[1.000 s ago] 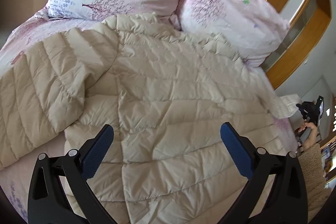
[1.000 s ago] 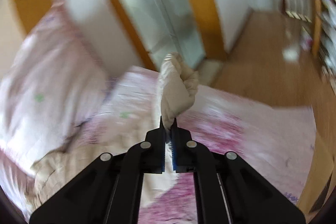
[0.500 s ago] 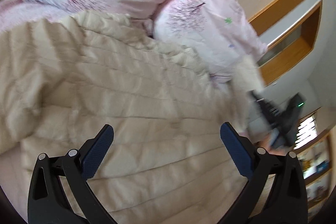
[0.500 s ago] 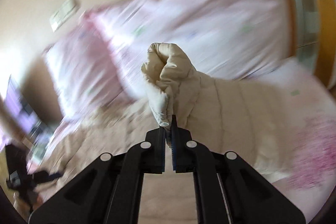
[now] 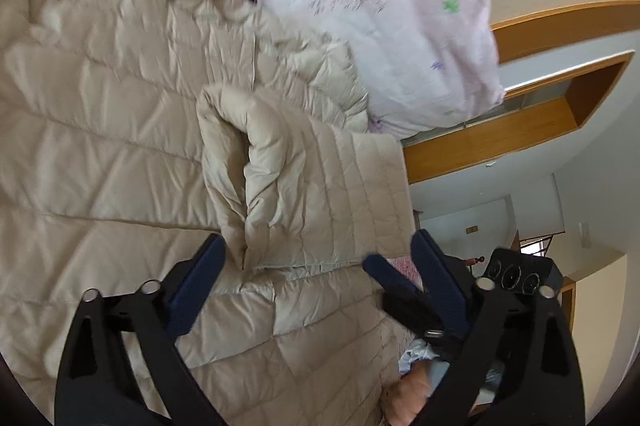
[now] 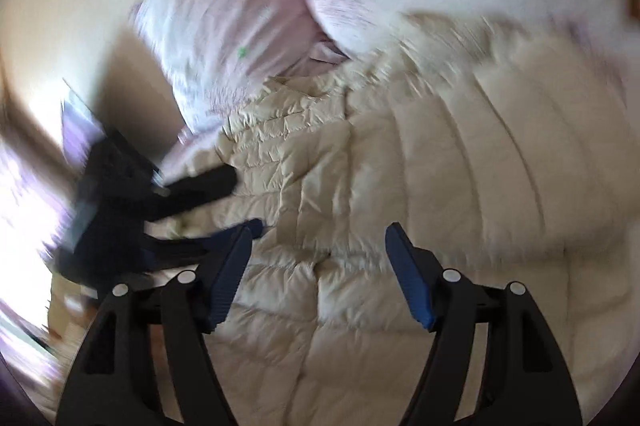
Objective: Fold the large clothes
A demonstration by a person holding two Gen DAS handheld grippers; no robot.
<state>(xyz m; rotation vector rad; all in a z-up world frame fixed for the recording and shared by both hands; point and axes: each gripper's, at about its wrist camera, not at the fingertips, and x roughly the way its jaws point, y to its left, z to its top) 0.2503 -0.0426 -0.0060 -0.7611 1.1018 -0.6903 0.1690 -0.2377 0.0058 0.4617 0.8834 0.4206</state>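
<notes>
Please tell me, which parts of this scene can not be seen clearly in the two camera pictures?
- Left wrist view: the beige jacket runs past the left and bottom edges; the left gripper, jaws closing, covers part of it.
- Right wrist view: motion blur smears the pillows and the left side.
- Right gripper, jaws opening: nothing between them.
- The folded sleeve hides the jacket beneath.

Right-wrist view motion-blurred; pillows [image 6: 248, 26] smeared; jacket [image 5: 120, 106] cut by edges.

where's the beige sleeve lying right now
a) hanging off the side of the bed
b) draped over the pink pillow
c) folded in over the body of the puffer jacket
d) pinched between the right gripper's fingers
c: the sleeve lies across the quilted jacket, below the pillow, with no fingers gripping it.
</notes>
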